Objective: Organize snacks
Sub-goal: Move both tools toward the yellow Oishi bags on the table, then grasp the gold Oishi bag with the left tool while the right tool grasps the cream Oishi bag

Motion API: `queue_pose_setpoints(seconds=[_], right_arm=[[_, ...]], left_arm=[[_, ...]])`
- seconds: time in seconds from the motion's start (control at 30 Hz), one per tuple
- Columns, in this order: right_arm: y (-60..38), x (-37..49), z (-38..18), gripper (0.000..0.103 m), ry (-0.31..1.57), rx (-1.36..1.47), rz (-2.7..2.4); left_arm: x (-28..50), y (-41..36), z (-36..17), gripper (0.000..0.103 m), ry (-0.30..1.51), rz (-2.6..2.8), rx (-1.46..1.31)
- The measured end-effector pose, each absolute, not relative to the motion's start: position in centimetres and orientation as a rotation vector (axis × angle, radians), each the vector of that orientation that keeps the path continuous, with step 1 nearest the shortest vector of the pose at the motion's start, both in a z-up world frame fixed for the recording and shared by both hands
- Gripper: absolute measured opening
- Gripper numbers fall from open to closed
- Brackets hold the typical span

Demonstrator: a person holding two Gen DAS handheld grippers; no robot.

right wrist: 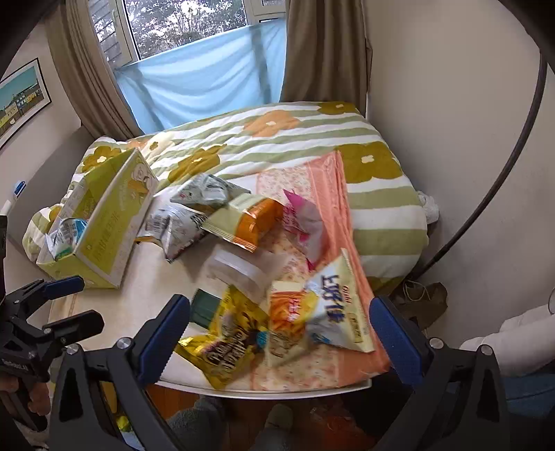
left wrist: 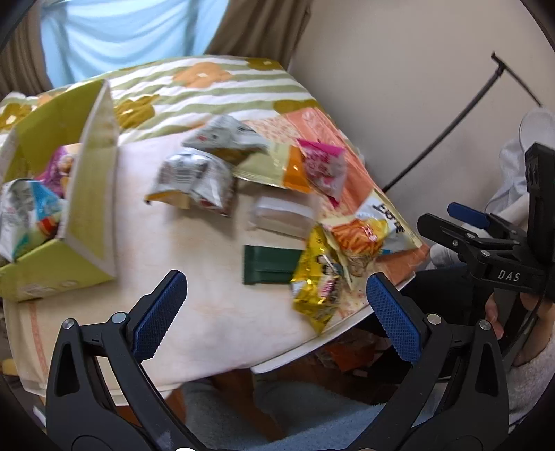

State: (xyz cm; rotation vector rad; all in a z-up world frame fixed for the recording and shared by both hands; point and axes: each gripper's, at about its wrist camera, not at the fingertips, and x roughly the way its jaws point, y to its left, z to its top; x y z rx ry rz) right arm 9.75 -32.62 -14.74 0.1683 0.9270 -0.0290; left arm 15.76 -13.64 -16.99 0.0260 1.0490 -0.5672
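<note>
Lying near the table's (right wrist: 104, 305) front edge, the yellow snack bag (right wrist: 222, 341) ran its long axis diagonally, one end toward the dark green bar (left wrist: 267, 265). The left gripper (left wrist: 275, 305) and right gripper (right wrist: 279, 324) both hovered above, spread wide and empty. The green box (left wrist: 88, 194) stood left, holding packets.

Soft window (right wrist: 194, 38) daylight — motion blur, fisheye-warped edges

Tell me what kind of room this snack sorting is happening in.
Most likely a bedroom at home. A floral striped quilt lies bunched right behind the small table, a curtained window stands beyond it, and a framed picture hangs on the wall.
</note>
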Motion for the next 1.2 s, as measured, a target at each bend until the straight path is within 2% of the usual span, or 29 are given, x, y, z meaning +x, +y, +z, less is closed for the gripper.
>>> queue_pose_setpoints(seconds=[0.6,0.8,0.87,1.0,1.07,1.2], right_arm=[[-34.8,8.1,-20.8,0.103,0.933,0.297,-0.062],[-34.1,8.8,-23.2,0.103,0.985,0.386,-0.060],[-34.1,9.4,-23.8,0.103,0.992,0.403,-0.070],[-34.6,10.9,-25.1,0.103,1.005,0.475,-0.116],[-35.2,11.6,-25.8,0.103,1.009,0.535,-0.156],[-35.3,12.4,-26.4,0.103,1.000,0.566,-0.226]], left_arm=[[16.5,-21.5,-26.0,0.099,1.179,-0.737,0.200],[17.0,-22.8,-27.7,0.089,1.209,-0.781,0.238],[17.1,-23.3,-28.1,0.080,1.215,-0.795,0.245],[17.4,-23.8,-28.6,0.074,1.219,-0.815,0.260],[17.6,-24.0,-28.9,0.063,1.222,-0.819,0.273],[18.2,-24.0,-29.4,0.062,1.230,-0.836,0.271]])
